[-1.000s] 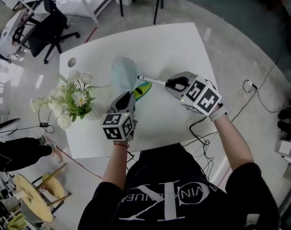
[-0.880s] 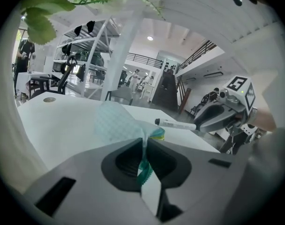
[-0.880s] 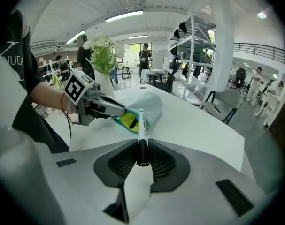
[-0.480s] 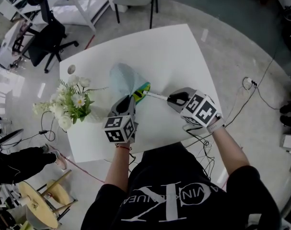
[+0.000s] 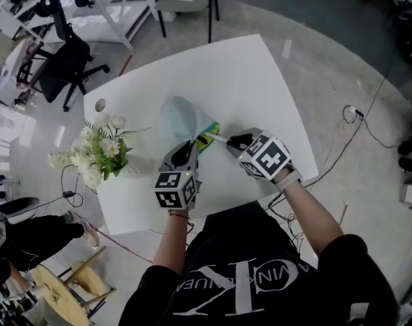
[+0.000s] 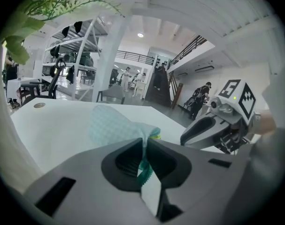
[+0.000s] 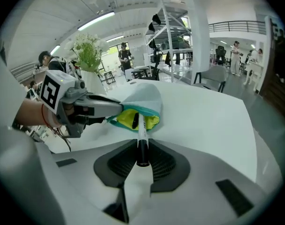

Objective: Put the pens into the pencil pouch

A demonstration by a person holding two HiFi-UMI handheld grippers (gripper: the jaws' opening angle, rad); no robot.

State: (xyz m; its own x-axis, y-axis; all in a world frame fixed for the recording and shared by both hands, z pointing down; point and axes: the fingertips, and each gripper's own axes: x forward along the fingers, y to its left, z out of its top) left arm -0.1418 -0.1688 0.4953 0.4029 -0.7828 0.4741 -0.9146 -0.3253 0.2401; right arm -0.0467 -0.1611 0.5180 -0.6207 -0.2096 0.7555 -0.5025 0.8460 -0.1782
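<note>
Two grippers: right gripper (image 7: 141,148) clamps white pen (image 7: 141,134), lettering illegible, tip pointing into pencil pouch (image 7: 147,100) pinched by left gripper (image 6: 145,159).

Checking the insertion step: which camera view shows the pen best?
The right gripper view: the pen runs straight out from between the jaws, its tip at the pencil pouch's yellow-lined mouth. The head view shows only a thin white sliver; in the left gripper view I cannot make it out.

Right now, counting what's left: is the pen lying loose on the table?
No, the right tool grips the pen, aimed at the pouch.
</note>
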